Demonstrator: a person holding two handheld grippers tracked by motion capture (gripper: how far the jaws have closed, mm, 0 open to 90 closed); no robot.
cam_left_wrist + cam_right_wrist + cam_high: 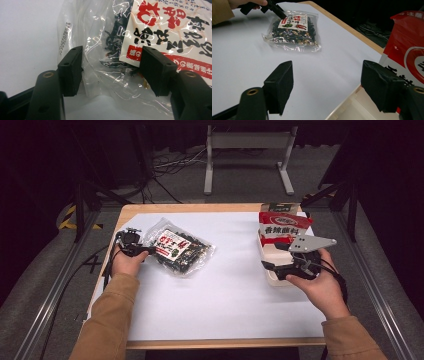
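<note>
While the right gripper [278, 265] waits agape by the red pouch [283, 227], the clear spice bag [179, 247] lies directly ahead of the left gripper [148, 249], its near edge between those spread jaws.

Lab: dark curtains, metal rails [47, 302], floor cables [172, 162].

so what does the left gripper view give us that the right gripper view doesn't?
Left gripper view: the clear bag close up, its edge between that gripper's open jaws, with a printed code along the seal. Right gripper view: the red packet, the tray's rim, the table's wooden edge, the left gripper at the bag. Both: the bag, the white sheet.
</note>
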